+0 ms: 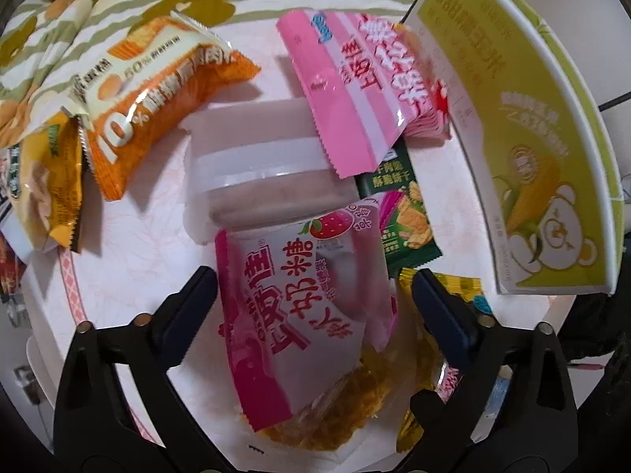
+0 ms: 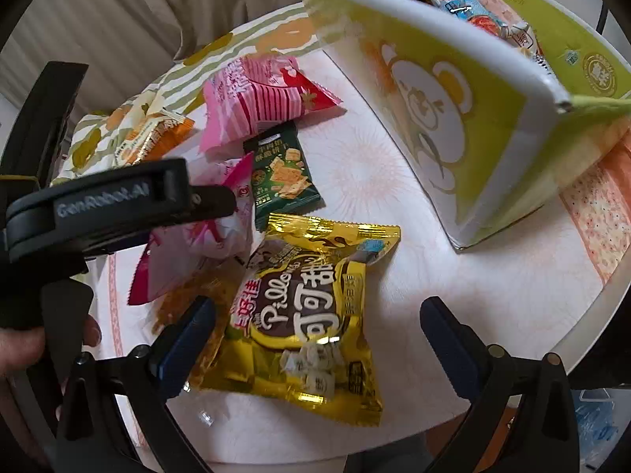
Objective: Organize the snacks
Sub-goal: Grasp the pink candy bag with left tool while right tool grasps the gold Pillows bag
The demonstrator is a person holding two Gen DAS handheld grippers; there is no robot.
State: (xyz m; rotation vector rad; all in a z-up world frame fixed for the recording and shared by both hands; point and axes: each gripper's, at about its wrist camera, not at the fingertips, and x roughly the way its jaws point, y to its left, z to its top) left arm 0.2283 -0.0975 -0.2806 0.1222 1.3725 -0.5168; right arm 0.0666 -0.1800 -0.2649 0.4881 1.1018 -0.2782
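Note:
My left gripper (image 1: 313,287) is open, its fingers on either side of a pink-and-white strawberry candy bag (image 1: 299,315) lying on the round table; it also shows in the right wrist view (image 2: 197,244) under the left gripper's body (image 2: 118,205). My right gripper (image 2: 317,323) is open above a gold cocoa Pillows bag (image 2: 311,315), not touching it. A green-and-white carton (image 2: 493,126) stands at the right and holds several snacks (image 2: 485,15). A green cracker packet (image 2: 282,175), a pink striped bag (image 2: 256,102) and an orange bag (image 1: 157,106) lie on the table.
A translucent plastic tub (image 1: 260,169) sits mid-table under the pink bags. A yellow packet (image 1: 51,189) lies at the left. A flowered cloth (image 1: 221,0) covers the far side. The table's rim (image 2: 591,307) runs close at the right.

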